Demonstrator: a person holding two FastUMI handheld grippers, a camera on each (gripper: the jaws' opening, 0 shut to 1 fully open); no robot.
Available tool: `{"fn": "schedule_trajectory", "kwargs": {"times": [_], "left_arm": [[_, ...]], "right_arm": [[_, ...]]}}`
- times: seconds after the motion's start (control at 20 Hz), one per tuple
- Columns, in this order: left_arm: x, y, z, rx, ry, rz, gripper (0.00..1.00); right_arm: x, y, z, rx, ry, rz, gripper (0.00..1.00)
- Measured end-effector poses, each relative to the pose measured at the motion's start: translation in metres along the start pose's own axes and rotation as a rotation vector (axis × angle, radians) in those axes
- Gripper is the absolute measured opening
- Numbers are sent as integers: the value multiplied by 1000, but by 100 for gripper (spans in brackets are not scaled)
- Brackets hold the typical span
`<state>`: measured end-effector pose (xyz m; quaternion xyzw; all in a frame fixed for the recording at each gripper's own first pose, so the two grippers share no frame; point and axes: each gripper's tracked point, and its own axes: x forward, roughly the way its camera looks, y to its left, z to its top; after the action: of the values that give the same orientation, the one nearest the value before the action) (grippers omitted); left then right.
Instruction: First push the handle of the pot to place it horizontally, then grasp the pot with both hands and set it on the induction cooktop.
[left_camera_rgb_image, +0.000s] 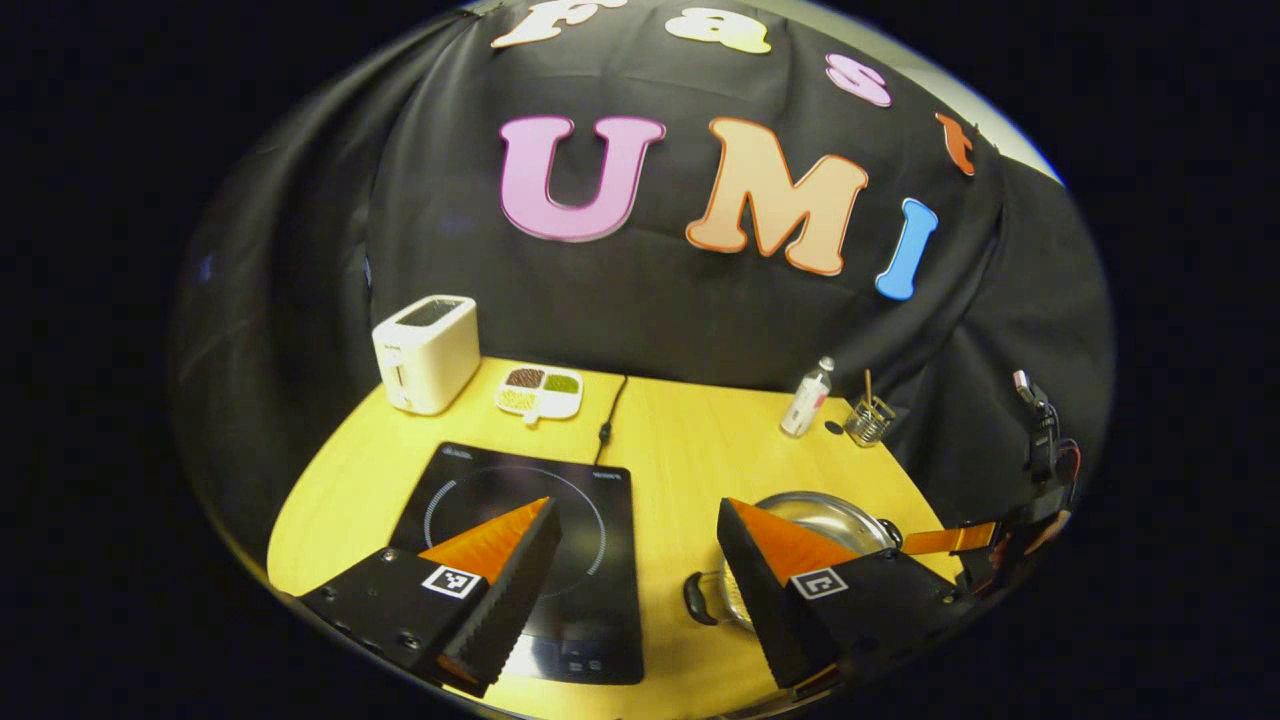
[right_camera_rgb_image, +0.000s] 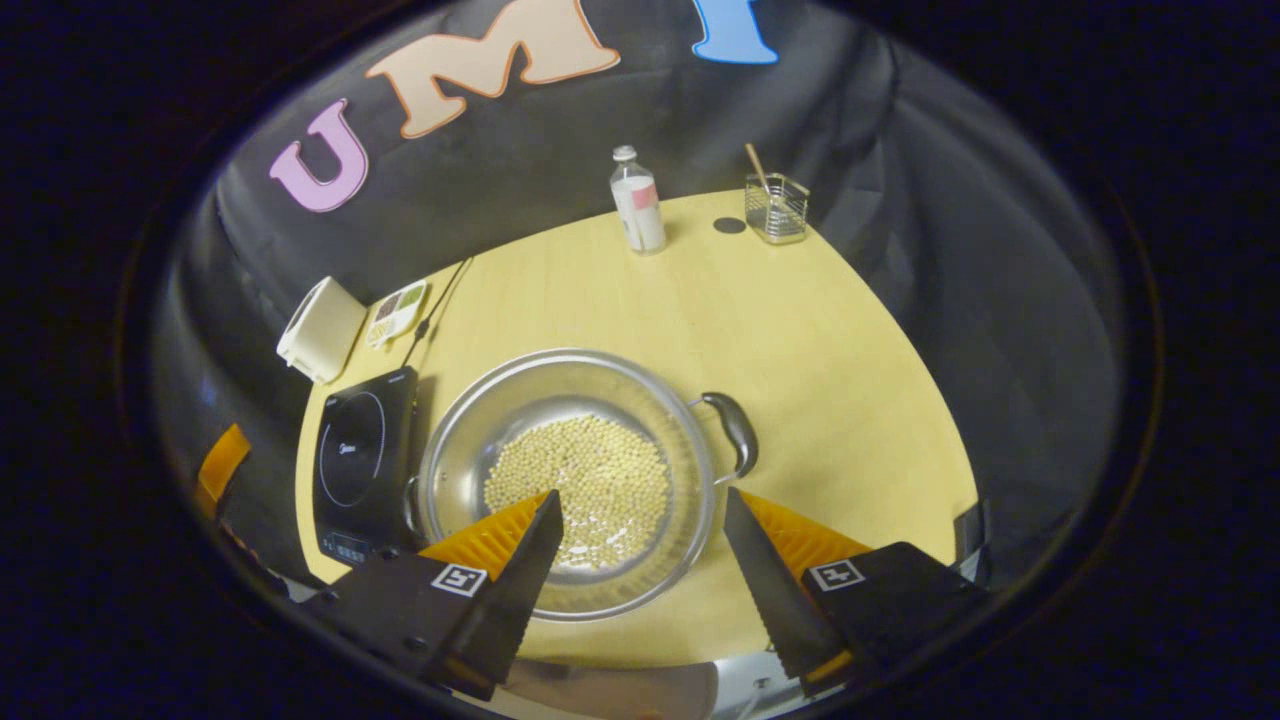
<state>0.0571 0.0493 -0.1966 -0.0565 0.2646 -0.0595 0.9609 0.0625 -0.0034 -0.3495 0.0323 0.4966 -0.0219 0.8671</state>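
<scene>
A steel pot (right_camera_rgb_image: 545, 392) holding pale beans (right_camera_rgb_image: 585, 480) sits on the yellow table, with one dark side handle (right_camera_rgb_image: 737, 432) pointing right and another at its left by the cooktop. My right gripper (right_camera_rgb_image: 640, 500) hovers open over the pot's near rim, gripping nothing. The black induction cooktop (right_camera_rgb_image: 358, 462) lies left of the pot. In the left gripper view, my left gripper (left_camera_rgb_image: 635, 510) is open above the gap between the cooktop (left_camera_rgb_image: 480, 490) and the pot (left_camera_rgb_image: 835, 512), whose handle (left_camera_rgb_image: 697, 598) shows beside my finger. The right gripper's orange finger (left_camera_rgb_image: 950, 540) reaches in at far right.
A white toaster (left_camera_rgb_image: 427, 352) and a divided dish (left_camera_rgb_image: 540, 392) stand at the back left. A cable (left_camera_rgb_image: 610, 415) runs from the wall toward the cooktop. A small bottle (right_camera_rgb_image: 637, 200) and a glass holder with a stick (right_camera_rgb_image: 776, 205) stand at the back right, near the table's edge.
</scene>
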Motion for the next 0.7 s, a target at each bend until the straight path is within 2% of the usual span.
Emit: {"fn": "schedule_trajectory", "kwargs": {"times": [0.1, 0.15, 0.2, 0.25, 0.3, 0.35, 0.4, 0.6, 0.65, 0.7], "left_arm": [[10, -13, -15, -21, 68, -4, 96], [17, -18, -23, -26, 99, 1, 96], [21, -20, -31, -32, 131, 13, 96], [24, -23, -40, -35, 167, 22, 96], [30, -26, -48, -38, 197, 29, 97], [36, -30, -57, -41, 229, 33, 97], [40, -33, -68, -42, 268, 33, 97], [58, -46, -106, -73, 397, 37, 97], [62, -48, -113, -86, 423, 41, 100], [66, -49, -120, -97, 447, 50, 97]], "right_arm": [[15, -16, 9, -29, 31, 11, 94], [23, -24, 17, -39, 44, 18, 100], [30, -28, 20, -46, 57, 27, 94], [37, -32, 21, -52, 72, 36, 94], [44, -37, 23, -60, 86, 42, 100], [49, -43, 24, -71, 99, 44, 100], [54, -48, 26, -80, 108, 47, 94], [74, -51, 29, -80, 144, 95, 95], [77, -52, 27, -81, 156, 105, 95], [81, -52, 25, -88, 168, 113, 95]]}}
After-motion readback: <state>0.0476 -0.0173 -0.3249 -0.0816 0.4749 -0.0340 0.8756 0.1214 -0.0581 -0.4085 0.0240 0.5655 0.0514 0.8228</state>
